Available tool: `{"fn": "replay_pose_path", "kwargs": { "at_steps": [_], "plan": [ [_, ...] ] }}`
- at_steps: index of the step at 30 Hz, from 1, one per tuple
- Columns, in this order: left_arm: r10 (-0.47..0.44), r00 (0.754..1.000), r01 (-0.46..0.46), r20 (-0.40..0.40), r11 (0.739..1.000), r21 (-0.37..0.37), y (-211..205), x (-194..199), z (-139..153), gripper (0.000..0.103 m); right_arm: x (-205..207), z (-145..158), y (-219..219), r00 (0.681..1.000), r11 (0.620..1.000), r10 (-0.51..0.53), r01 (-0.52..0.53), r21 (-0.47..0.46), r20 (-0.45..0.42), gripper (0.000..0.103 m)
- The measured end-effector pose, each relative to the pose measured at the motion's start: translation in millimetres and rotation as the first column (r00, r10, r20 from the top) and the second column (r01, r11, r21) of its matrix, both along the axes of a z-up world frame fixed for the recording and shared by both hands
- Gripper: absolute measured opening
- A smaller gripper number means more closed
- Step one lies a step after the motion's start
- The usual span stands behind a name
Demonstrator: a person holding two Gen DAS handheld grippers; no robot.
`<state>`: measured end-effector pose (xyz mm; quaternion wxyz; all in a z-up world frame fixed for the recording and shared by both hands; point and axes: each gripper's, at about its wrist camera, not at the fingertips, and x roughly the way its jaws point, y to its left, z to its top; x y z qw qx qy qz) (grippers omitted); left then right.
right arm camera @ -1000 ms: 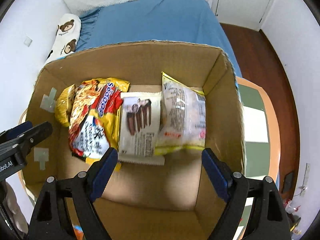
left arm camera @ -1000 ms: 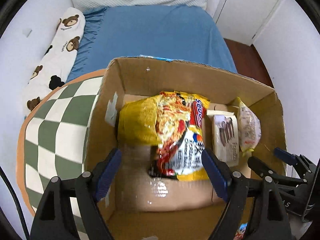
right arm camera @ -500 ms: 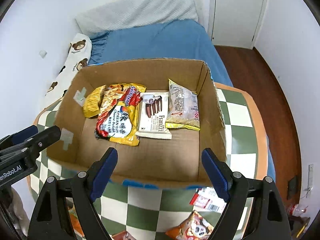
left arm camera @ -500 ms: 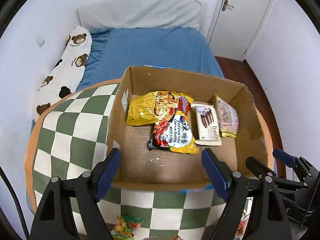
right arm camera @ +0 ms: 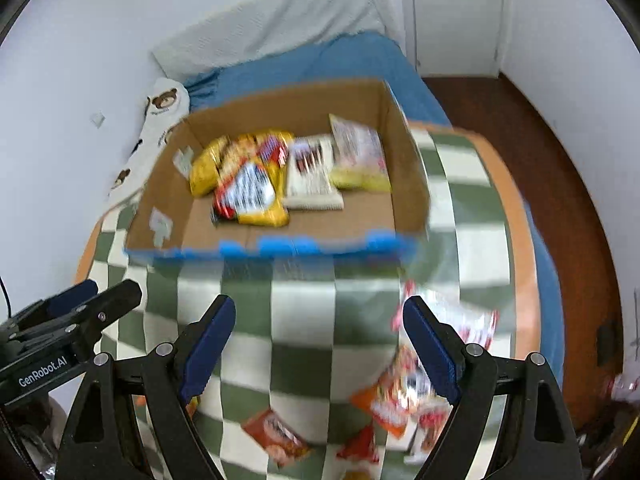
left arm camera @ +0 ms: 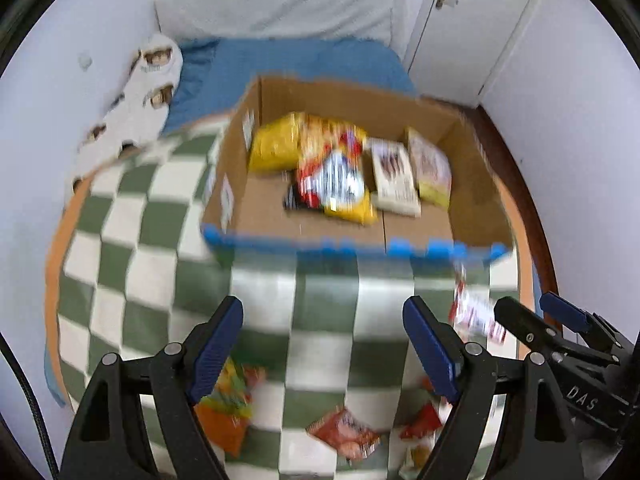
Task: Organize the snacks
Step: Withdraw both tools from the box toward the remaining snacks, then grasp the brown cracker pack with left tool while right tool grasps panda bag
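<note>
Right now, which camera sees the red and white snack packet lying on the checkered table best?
The right wrist view: the red and white snack packet lies almost whole beside the right gripper, though blurred. In the left wrist view the packet is smaller, near the frame's right side, partly hidden behind the right gripper's black finger.

Both grippers now sit farther back from the cardboard box [left arm camera: 352,236] than a second ago, when their fingers framed its inside. More of the checkered worktop [left arm camera: 160,280] now shows in front of the box. Loose snack packets [right arm camera: 404,396] on it now come into view between and beside the fingers, along with a red packet [left arm camera: 344,436].
</note>
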<state>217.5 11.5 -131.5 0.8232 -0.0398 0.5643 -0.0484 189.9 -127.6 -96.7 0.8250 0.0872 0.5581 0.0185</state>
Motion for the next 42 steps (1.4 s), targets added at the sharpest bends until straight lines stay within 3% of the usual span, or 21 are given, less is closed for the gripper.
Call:
{"fn": "replay_pose_path", "kwargs": {
  "at_steps": [4,7,10,12,16,18,20,21,22,26,28,30,33,36,38,39,42],
  "plan": [
    [0.015,0.988,-0.017,-0.151,1.0,-0.015,-4.7,-27.9,-47.9,0.082,-33.4,-39.5,-20.5,0.993,0.999,-0.042,0.046,0.029,-0.111,0.088],
    [0.031,0.959,-0.045,-0.283,0.998,-0.045,-5.9,-49.1,-92.7,0.082,-54.0,-74.7,-42.0,0.973,0.99,-0.099,0.116,0.074,-0.208,0.088],
    [0.041,0.89,-0.101,-0.454,0.989,-0.11,-7.9,-67.1,-143.3,0.082,-63.6,-101.9,-58.3,0.952,0.976,-0.154,0.188,0.106,-0.266,0.088],
    [0.05,0.828,-0.162,-0.558,0.975,-0.153,-10.7,-78.1,-176.3,0.081,-65.8,-116.5,-67.4,0.937,0.966,-0.185,0.229,0.123,-0.295,0.088],
    [0.091,0.742,-0.28,-0.665,0.942,-0.184,-14.1,-87.6,-220.0,0.08,-66.1,-139.2,-78.8,0.916,0.95,-0.233,0.286,0.124,-0.326,0.088],
    [0.118,0.712,-0.345,-0.692,0.917,-0.199,-15.0,-89.4,-235.5,0.076,-62.9,-147.9,-82.7,0.906,0.942,-0.256,0.312,0.124,-0.336,0.088],
    [0.135,0.728,-0.343,-0.672,0.921,-0.187,-17.7,-88.6,-239.1,0.061,-59.5,-158.4,-86.3,0.893,0.931,-0.282,0.343,0.125,-0.352,0.088],
    [0.132,0.746,-0.313,-0.652,0.935,-0.169,-21.1,-86.7,-238.5,0.057,-57.7,-161.8,-88.3,0.888,0.926,-0.29,0.354,0.129,-0.358,0.088],
    [0.12,0.767,-0.273,-0.63,0.95,-0.152,-25.6,-85.4,-236.3,0.056,-56.2,-167.6,-89.2,0.881,0.922,-0.298,0.365,0.127,-0.368,0.086],
    [0.047,0.843,-0.113,-0.536,0.989,-0.091,-40.5,-81.6,-219.9,0.053,-51.7,-188.1,-83.7,0.867,0.926,-0.286,0.359,0.114,-0.409,0.061],
    [-0.016,0.876,0.001,-0.482,1.0,-0.031,-48.6,-77.6,-211.4,0.053,-51.8,-192.4,-76.0,0.881,0.945,-0.244,0.31,0.105,-0.405,0.059],
    [-0.084,0.891,0.104,-0.445,0.994,0.02,-56.1,-73.9,-206.0,0.053,-51.9,-190.9,-64.3,0.903,0.97,-0.179,0.227,0.082,-0.392,0.057],
    [-0.153,0.885,0.196,-0.441,0.979,0.053,-60.9,-68.9,-206.7,0.056,-56.6,-189.9,-36.4,0.918,0.998,-0.024,0.043,0.038,-0.395,0.055],
    [-0.126,0.866,0.145,-0.485,0.989,0.001,-55.8,-65.3,-216.0,0.062,-64.6,-189.3,-15.8,0.913,0.995,0.079,-0.098,-0.028,-0.4,0.054],
    [-0.092,0.856,0.089,-0.508,0.996,-0.031,-49.0,-64.1,-221.8,0.064,-68.2,-190.8,-15.2,0.911,0.996,0.076,-0.092,-0.019,-0.406,0.056],
    [-0.081,0.853,0.067,-0.515,0.997,-0.045,-48.3,-65.3,-223.8,0.07,-69.1,-191.2,-17.0,0.911,0.998,0.062,-0.069,-0.004,-0.407,0.057],
    [-0.043,0.848,0.008,-0.529,0.998,-0.068,-44.6,-68.8,-228.2,0.074,-72.6,-195.3,-28.6,0.91,0.999,0.004,0.016,0.045,-0.415,0.065]
  ]
}}
